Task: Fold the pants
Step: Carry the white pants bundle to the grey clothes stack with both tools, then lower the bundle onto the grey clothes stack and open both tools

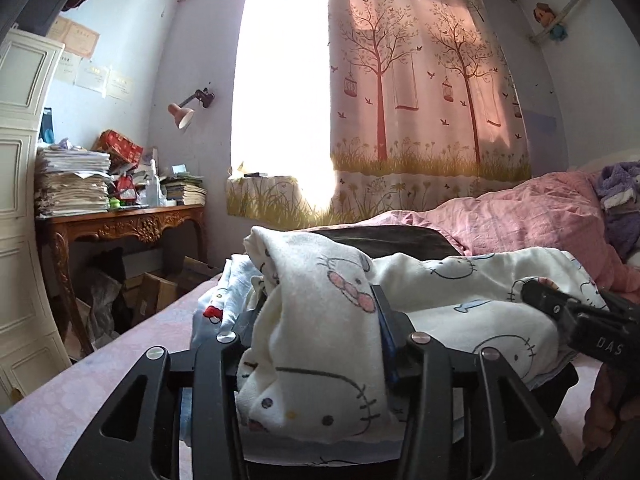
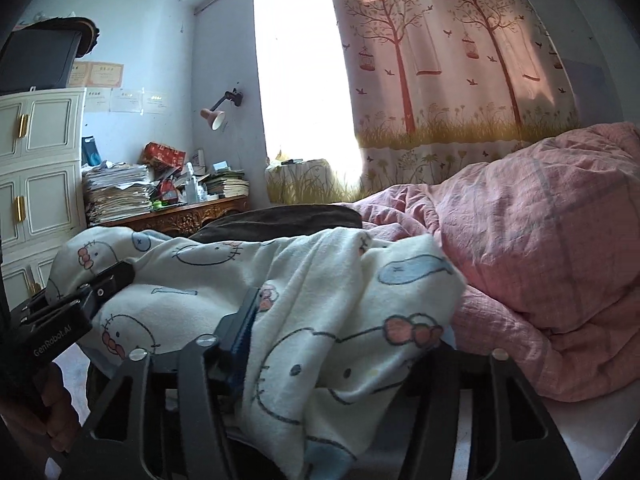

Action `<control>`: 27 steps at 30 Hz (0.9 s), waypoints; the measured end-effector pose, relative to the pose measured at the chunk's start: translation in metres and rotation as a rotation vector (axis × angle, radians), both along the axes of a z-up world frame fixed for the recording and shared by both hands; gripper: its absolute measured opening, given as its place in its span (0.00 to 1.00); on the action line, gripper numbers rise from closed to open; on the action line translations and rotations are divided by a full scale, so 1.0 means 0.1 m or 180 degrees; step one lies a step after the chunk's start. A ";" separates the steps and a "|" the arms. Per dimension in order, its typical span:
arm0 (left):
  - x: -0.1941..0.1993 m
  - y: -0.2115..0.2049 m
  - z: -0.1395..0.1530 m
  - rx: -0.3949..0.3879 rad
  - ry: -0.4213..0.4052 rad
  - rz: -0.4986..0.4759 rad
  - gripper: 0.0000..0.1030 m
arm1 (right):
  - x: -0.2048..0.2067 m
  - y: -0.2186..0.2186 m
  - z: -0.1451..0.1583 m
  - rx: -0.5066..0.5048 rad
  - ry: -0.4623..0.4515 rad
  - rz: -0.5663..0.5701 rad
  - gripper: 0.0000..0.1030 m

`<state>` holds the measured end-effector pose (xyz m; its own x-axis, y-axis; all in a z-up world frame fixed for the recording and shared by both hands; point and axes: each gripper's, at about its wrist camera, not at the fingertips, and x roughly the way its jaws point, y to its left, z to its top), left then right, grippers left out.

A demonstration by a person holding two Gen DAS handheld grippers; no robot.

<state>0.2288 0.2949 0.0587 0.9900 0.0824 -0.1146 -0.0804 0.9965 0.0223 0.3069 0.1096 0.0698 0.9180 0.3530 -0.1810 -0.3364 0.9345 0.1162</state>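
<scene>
The pants (image 1: 460,296) are cream fleece with cartoon cat faces, held bunched above the bed; they also show in the right wrist view (image 2: 224,280). My left gripper (image 1: 320,320) is shut on a fold of the pants, and the cloth drapes over its fingers. My right gripper (image 2: 316,340) is shut on another fold, which hides most of its fingers. The right gripper shows in the left wrist view (image 1: 576,316) at the right edge. The left gripper shows in the right wrist view (image 2: 80,296) at the left.
A pink quilt (image 2: 540,240) is piled on the bed to the right. A dark cushion (image 1: 384,240) lies behind the pants. A cluttered wooden desk (image 1: 120,220) and a white cabinet (image 1: 20,200) stand at the left. A tree-print curtain (image 1: 420,100) hangs behind.
</scene>
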 end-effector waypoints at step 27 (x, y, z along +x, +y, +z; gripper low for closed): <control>0.22 0.37 -0.22 -0.0421 0.0301 0.0188 0.08 | 0.25 -0.24 -0.21 0.0240 0.0434 0.0256 0.11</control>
<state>0.2509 0.3321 0.0371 0.9681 0.1182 -0.2209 -0.1427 0.9848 -0.0986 0.3319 0.0852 0.0483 0.8550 0.4415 -0.2723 -0.3860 0.8922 0.2346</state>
